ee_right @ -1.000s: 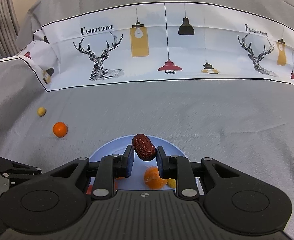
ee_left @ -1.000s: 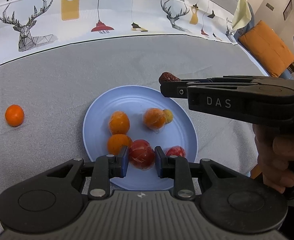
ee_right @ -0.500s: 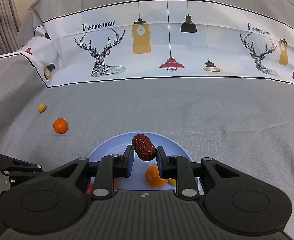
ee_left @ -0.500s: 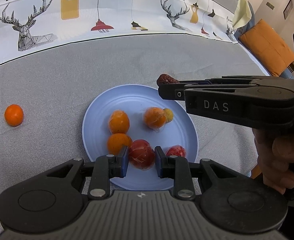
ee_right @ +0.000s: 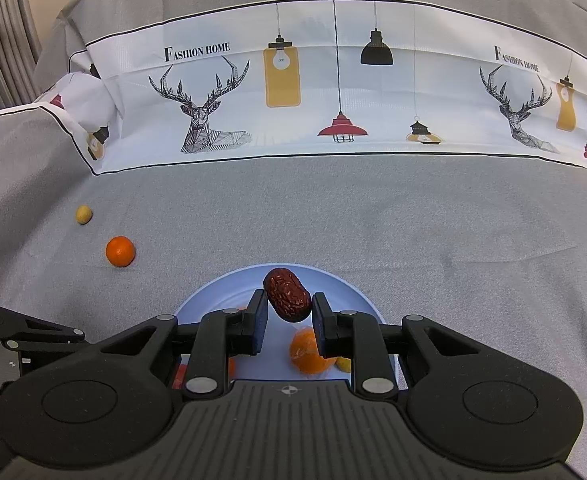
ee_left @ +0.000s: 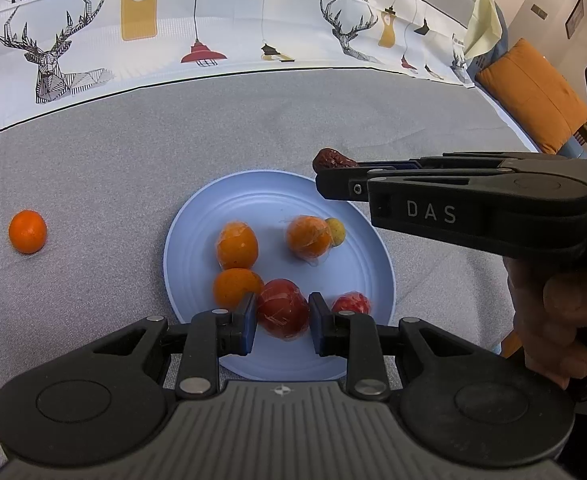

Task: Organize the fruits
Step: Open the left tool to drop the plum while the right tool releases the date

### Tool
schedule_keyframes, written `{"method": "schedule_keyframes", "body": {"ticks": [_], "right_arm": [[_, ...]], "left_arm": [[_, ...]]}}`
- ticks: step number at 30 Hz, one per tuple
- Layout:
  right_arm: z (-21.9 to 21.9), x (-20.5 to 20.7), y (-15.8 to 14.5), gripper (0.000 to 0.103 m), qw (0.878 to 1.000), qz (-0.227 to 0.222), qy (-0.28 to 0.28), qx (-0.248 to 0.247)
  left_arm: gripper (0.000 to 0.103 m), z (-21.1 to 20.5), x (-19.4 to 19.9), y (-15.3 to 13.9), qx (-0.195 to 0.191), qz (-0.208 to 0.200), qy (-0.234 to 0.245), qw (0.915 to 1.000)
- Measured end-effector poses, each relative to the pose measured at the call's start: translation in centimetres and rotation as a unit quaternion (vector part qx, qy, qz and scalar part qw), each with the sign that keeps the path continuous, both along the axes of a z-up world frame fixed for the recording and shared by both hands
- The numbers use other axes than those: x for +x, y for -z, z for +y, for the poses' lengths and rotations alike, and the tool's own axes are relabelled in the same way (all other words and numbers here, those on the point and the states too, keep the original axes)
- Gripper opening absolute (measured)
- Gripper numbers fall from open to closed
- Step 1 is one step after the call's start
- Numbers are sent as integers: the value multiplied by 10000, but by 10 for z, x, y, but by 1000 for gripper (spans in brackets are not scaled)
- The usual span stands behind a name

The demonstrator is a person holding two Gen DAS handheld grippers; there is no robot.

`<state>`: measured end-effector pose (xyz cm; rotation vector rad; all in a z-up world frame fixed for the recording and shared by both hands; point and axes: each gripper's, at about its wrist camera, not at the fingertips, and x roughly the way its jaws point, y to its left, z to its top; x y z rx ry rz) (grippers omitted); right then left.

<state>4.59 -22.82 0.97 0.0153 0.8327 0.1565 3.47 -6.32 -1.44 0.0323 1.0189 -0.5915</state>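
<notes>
Holding the red date (ee_right: 287, 294) pinched in my right gripper (ee_right: 287, 312) above the blue plate's (ee_left: 197, 224) far rim, left gripper (ee_left: 282, 316) closed on a red fruit (ee_left: 283, 309) over the plate, I judge an early release could bounce the date onto the cloth.

I see plate (ee_left: 197, 216) far half bare — right gripper (ee_left: 325, 178) overhangs its right rim; fruits crowd the near half.
</notes>
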Motion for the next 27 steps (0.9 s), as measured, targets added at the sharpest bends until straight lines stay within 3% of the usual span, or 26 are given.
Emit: {"method": "schedule_keyframes", "body": {"ticks": [27], "right_arm": [[-4,0,-2,25,10000,12,60,45]], "left_arm": [[30,-8,1,4,84,95,22,9999]]}}
